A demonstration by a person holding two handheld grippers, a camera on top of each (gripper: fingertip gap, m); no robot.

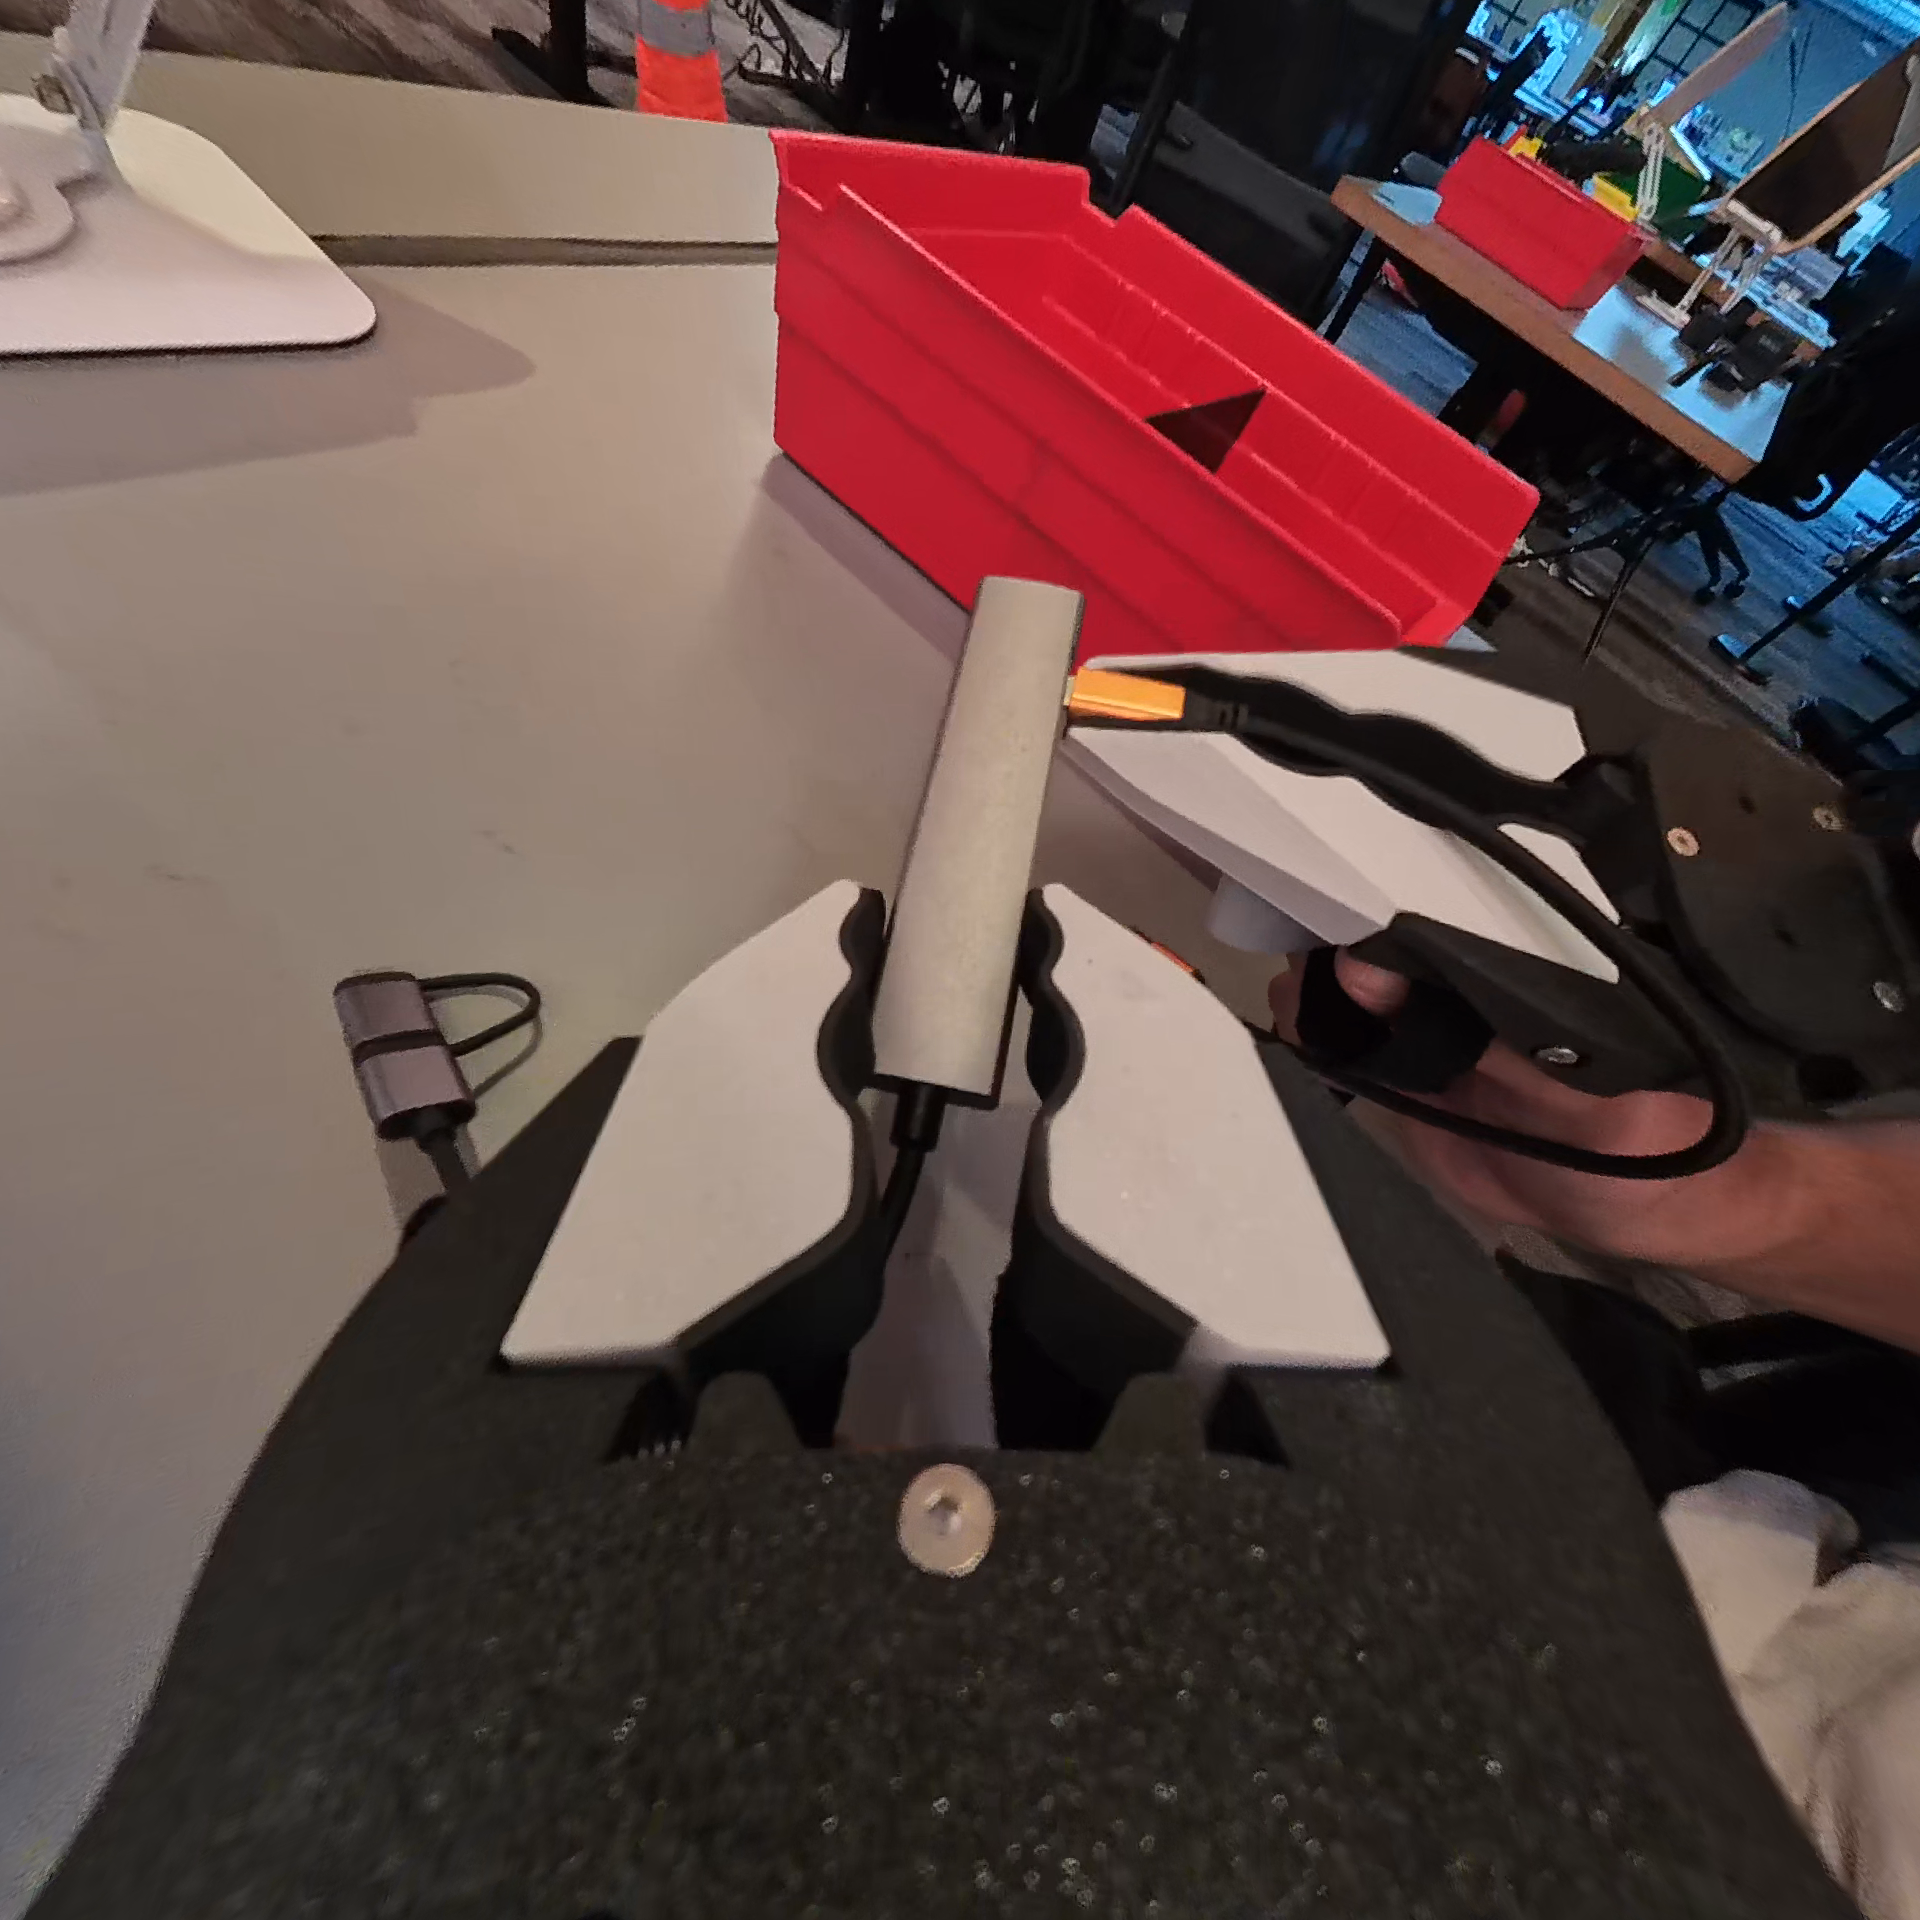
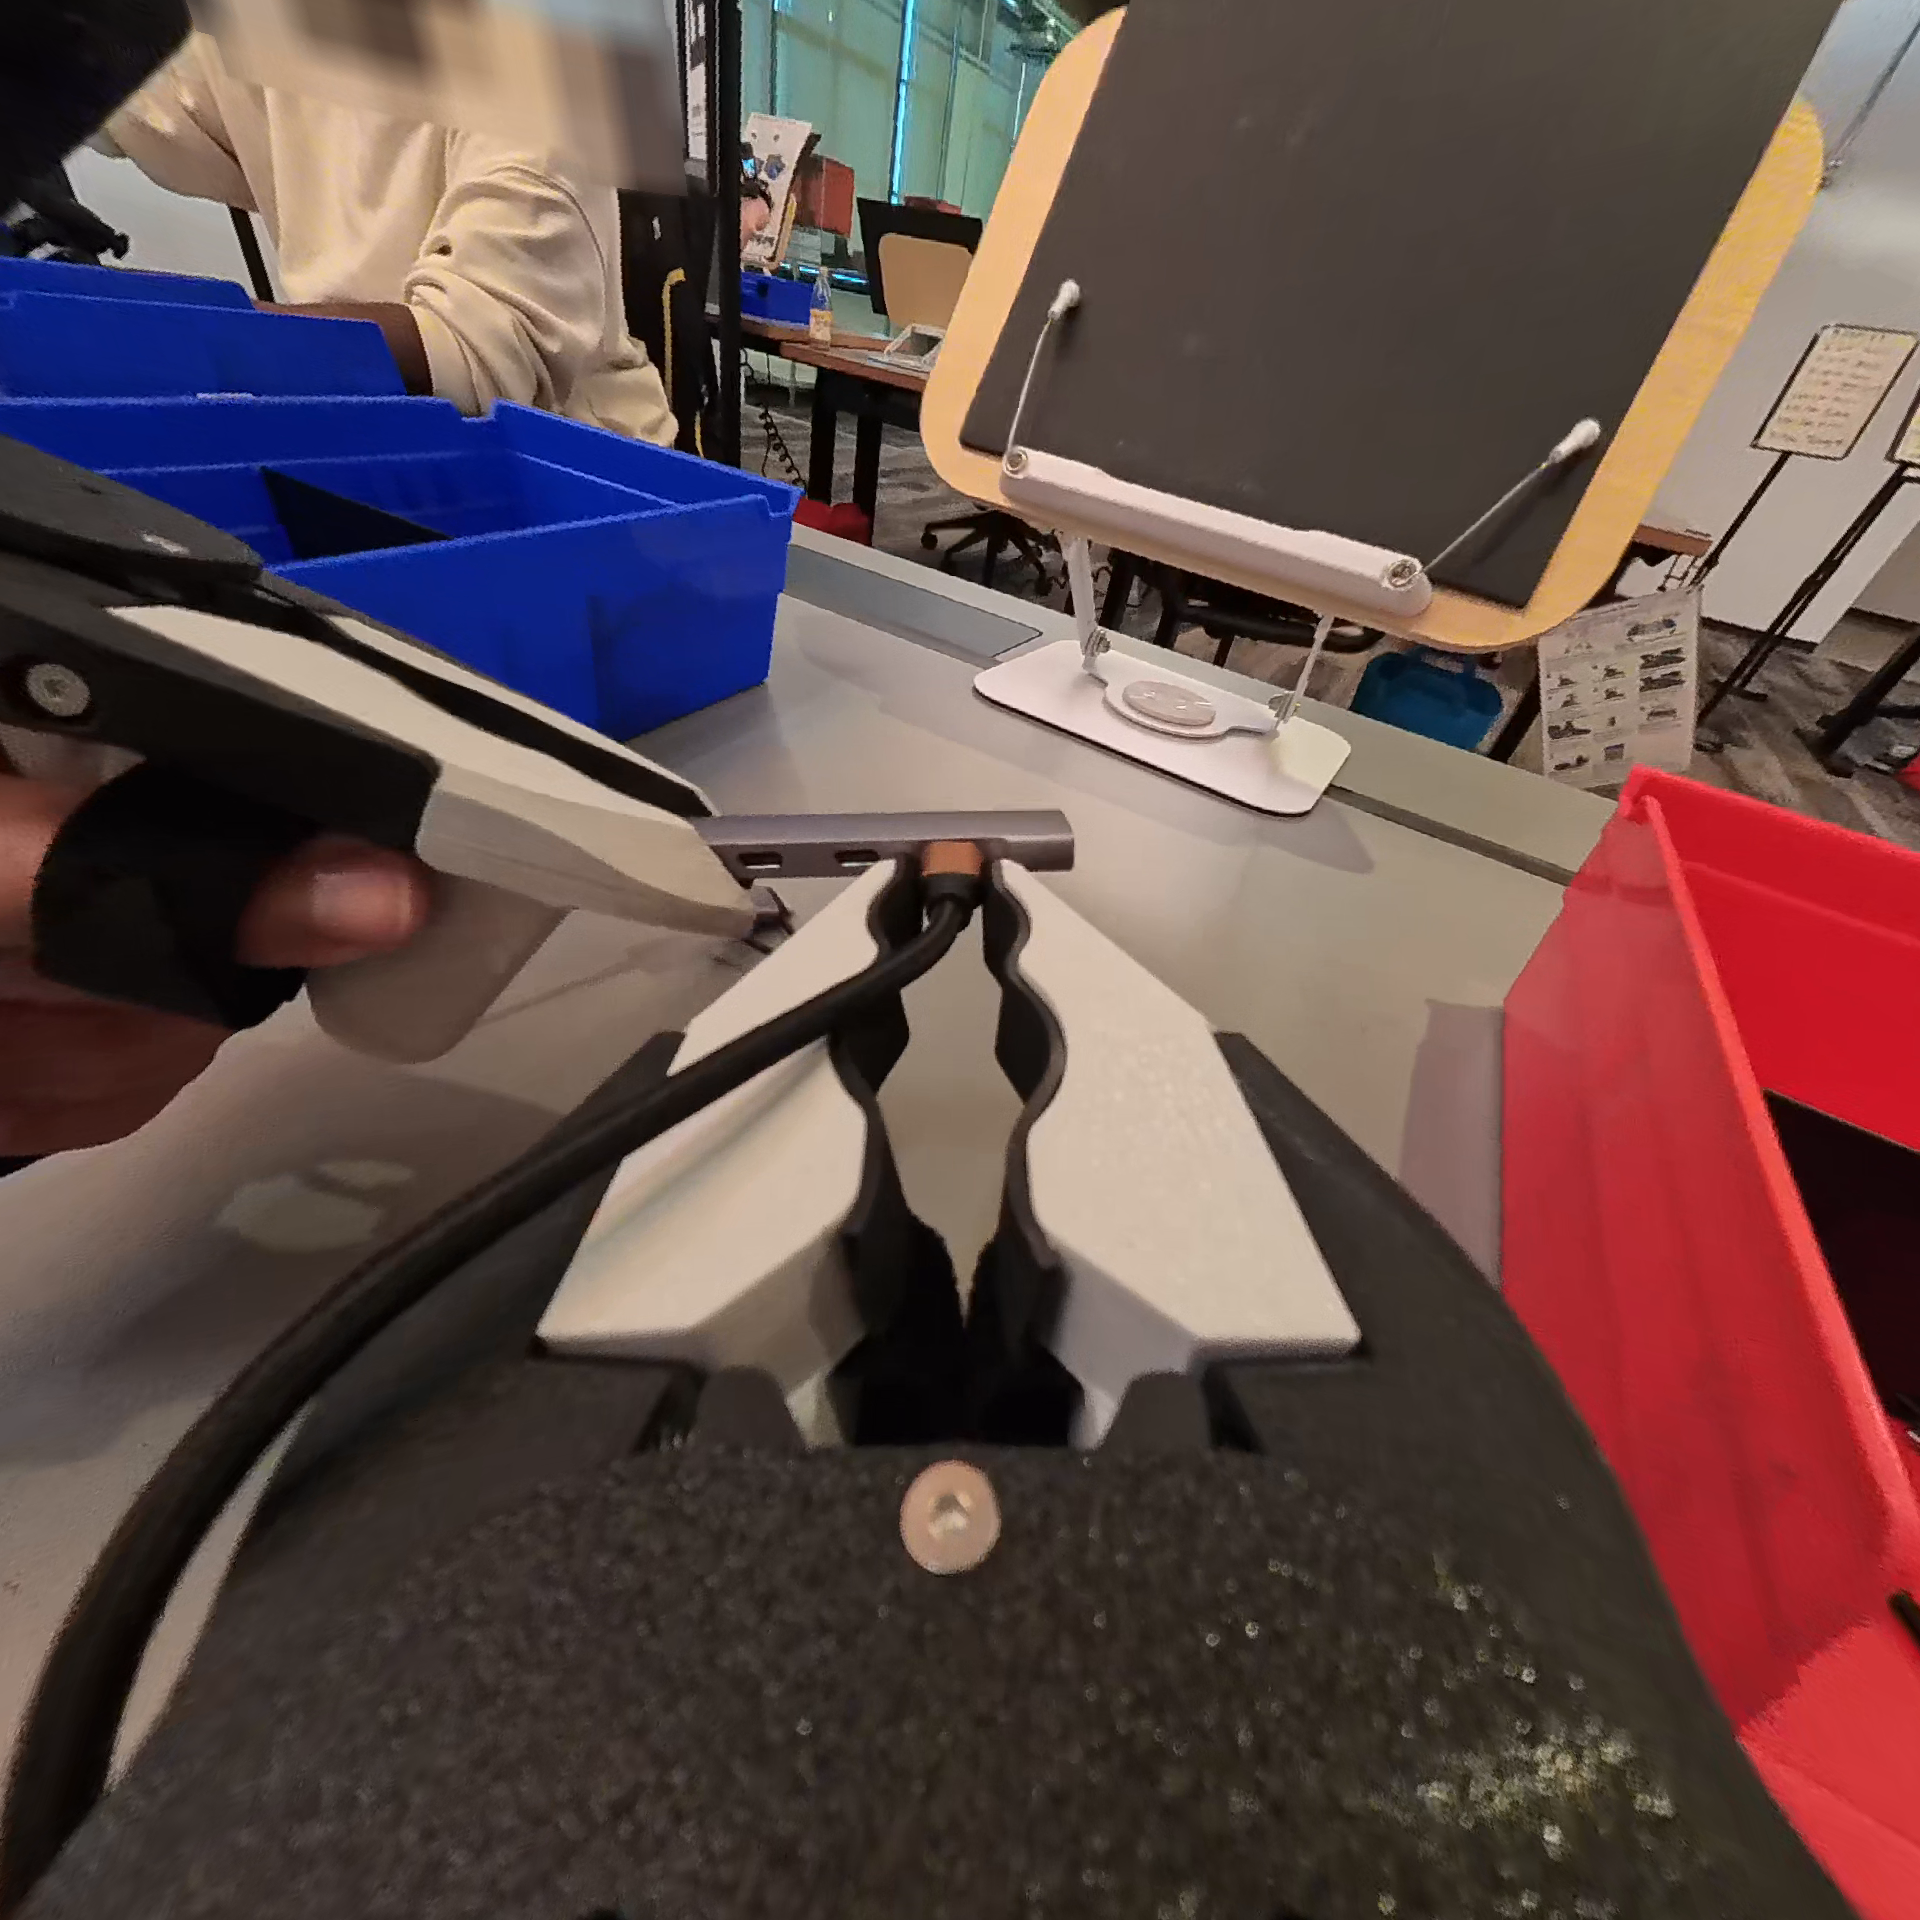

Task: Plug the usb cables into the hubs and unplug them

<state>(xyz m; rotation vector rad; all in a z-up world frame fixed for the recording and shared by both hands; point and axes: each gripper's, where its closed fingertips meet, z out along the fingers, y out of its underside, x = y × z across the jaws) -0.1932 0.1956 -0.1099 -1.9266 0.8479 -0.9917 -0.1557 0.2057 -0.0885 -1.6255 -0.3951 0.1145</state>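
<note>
The hub (image 1: 977, 831), a slim grey bar, stands at the centre of the left wrist view, raised off the counter (image 1: 364, 675) and clamped at its lower end by the left tongs (image 1: 951, 956), closed tight on its sides. An orange plug (image 1: 1127, 696) sits in the hub's right side near the top; in the right wrist view it shows at upper centre, pinched between the tips of the right tongs (image 2: 951, 883), nearly closed, its black cable (image 2: 416, 1236) looping down to the lower left. A second hub (image 1: 400, 1049) lies on the counter at left. A red bin (image 1: 1091, 416) stands behind, upper right; a blue bin (image 2: 468, 540) and a board stand (image 2: 1164, 717) show in the right view.
</note>
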